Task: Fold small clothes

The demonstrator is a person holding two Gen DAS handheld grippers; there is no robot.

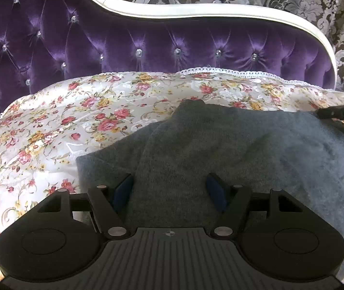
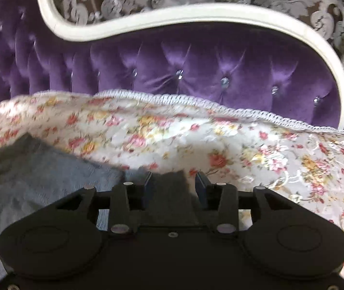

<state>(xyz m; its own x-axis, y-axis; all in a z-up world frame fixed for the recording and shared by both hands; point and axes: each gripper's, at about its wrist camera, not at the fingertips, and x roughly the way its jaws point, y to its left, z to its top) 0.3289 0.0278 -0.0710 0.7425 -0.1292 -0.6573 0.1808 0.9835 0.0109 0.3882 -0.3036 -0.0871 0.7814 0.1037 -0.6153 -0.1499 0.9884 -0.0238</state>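
Note:
A grey knitted garment (image 1: 220, 145) lies on the flowered bedspread (image 1: 51, 133), with one layer folded over at its left side. My left gripper (image 1: 170, 181) hovers low over the garment's near part. It is open, its blue pads (image 1: 123, 188) wide apart with cloth lying under and between them. In the right wrist view the same garment (image 2: 39, 174) spreads to the left. My right gripper (image 2: 173, 180) sits at its right edge and is open. A dark grey flap (image 2: 169, 188) stands between its fingers without the pads pressing it. A black part of the right gripper (image 1: 340, 112) shows at the left view's right edge.
A purple tufted headboard (image 1: 147, 46) with a white curved frame (image 1: 196, 12) rises behind the bed. A patterned damask curtain (image 1: 316, 0) hangs beyond it. The bedspread's lace hem (image 2: 196, 101) runs along the headboard. Flowered cover (image 2: 280, 164) stretches right of the garment.

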